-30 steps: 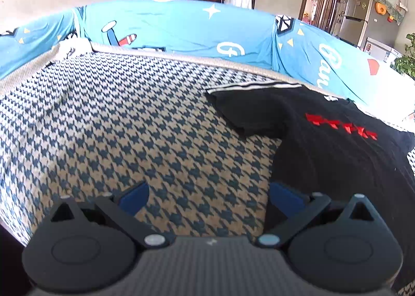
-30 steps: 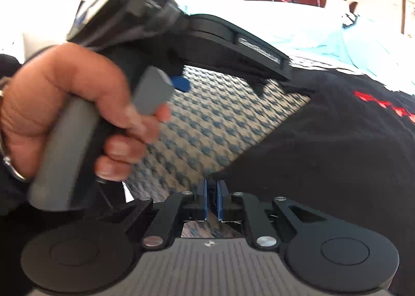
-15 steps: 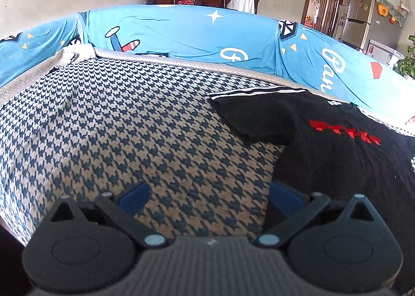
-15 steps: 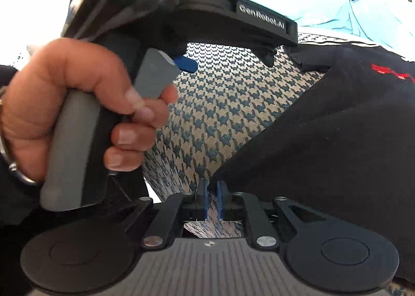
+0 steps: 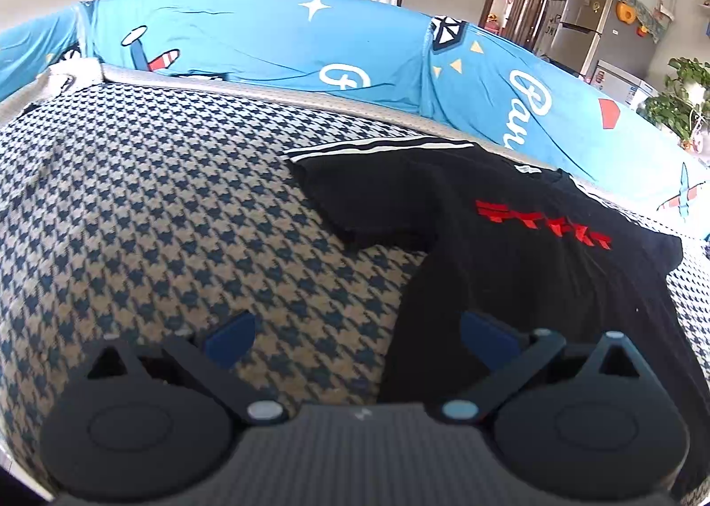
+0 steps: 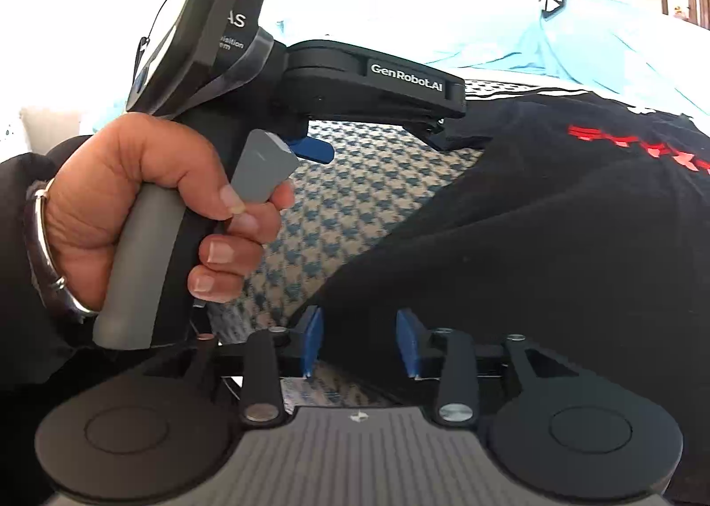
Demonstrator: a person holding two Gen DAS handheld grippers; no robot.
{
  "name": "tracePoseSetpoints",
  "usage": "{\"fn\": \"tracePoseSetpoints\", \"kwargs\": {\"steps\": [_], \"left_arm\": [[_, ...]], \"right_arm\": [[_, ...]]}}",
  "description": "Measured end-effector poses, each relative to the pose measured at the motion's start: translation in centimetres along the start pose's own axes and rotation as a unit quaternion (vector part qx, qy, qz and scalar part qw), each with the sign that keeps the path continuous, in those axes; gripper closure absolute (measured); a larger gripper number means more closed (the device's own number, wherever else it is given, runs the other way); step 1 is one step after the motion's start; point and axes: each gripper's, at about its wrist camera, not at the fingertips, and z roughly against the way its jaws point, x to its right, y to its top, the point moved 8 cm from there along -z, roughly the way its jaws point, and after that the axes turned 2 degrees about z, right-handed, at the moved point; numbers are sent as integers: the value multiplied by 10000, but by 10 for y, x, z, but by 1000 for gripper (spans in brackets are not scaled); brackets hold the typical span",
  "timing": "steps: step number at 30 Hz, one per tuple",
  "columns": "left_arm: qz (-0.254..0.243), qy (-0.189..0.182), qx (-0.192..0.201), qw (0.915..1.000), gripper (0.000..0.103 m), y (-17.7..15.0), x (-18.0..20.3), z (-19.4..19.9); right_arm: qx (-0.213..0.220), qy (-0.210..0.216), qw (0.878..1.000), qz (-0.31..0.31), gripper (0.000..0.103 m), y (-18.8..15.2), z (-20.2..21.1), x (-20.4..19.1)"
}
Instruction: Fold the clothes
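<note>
Only the right wrist view shows the person's left hand (image 6: pixel 146 200) gripping the left gripper (image 5: pixel 359 339), wide open, empty. Black T-shirt (image 5: pixel 510 249) lies at three o'clock on houndstooth cover (image 5: pixel 155 217) (bare toward nine). Right gripper (image 6: pixel 359 344) opening, hem edge between, unpinched.

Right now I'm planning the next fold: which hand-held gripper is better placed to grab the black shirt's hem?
Right hand-held gripper: its opening jaws already straddle the black shirt's edge. The left hand-held gripper hangs mostly over the houndstooth cover.
</note>
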Motion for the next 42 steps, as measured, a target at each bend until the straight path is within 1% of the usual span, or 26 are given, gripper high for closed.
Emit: {"fn": "tracePoseSetpoints", "kwargs": {"steps": [2, 4, 6, 10, 13, 15, 18, 20, 21, 23, 24, 25, 26, 29, 31, 33, 36, 39, 41, 42], "left_arm": [[-28, -90, -50, 9999, 0, 3, 6, -8], [-40, -162, -80, 9998, 0, 7, 11, -16], [-26, -258, -112, 9996, 0, 11, 16, -24], [-34, -429, -205, 9989, 0, 17, 27, -42], [-112, -510, -233, 9984, 0, 22, 36, -56], [-155, -544, -282, 9980, 2, 23, 41, -67], [-253, -589, -440, 9970, 13, 21, 48, -83], [-334, -621, -533, 9961, 24, 19, 53, -93], [-387, -616, -562, 9958, 27, 19, 55, -96], [-494, -583, -599, 9953, 44, 18, 58, -103], [-538, -550, -625, 9951, 51, 17, 58, -107], [-568, -500, -632, 9951, 61, 16, 58, -110], [-592, -446, -623, 9953, 68, 16, 56, -112], [-711, -315, -477, 9958, 79, 16, 56, -113], [-797, -228, -376, 9958, 81, 18, 57, -112], [-805, -143, -298, 9962, 82, 22, 56, -111], [-665, -24, -259, 9974, 82, 28, 49, -113], [-783, 85, -282, 9965, 82, 21, 48, -118], [-805, 79, -277, 9963, 79, 18, 47, -117], [-739, 10, -312, 9968, 78, 18, 45, -117]], "right_arm": [[-43, -59, 10000, 48, 59, 2, 3, 7], [-96, -104, 9998, 125, 52, 5, 6, 15], [-164, -168, 9993, 288, 49, 7, 9, 26], [-276, -365, 9974, 554, 46, 15, 12, 49], [-323, -498, 9969, 525, 43, 20, 13, 70], [-348, -592, 9966, 461, 43, 23, 12, 83], [-385, -598, 9969, 337, 42, 26, 5, 97], [-434, -578, 9970, 264, 42, 26, 1, 102], [-452, -560, 9972, 220, 42, 26, -1, 105], [-486, -520, 9974, 130, 42, 26, -5, 110], [-504, -500, 9974, 85, 42, 25, -8, 113], [-531, -475, 9975, -24, 42, 24, -7, 115], [-546, -446, 9974, -135, 42, 24, -10, 119], [-562, -367, 9969, -415, 41, 24, -15, 127], [-538, -337, 9966, -526, 41, 24, -13, 130], [-528, -374, 9961, -599, 41, 23, -11, 133], [-522, -462, 9958, -588, 41, 21, -9, 136], [-552, -545, 9953, -575, 41, 21, -9, 140], [-578, -604, 9951, -535, 41, 21, -9, 141], [-586, -610, 9952, -501, 40, 21, -9, 140]]}}
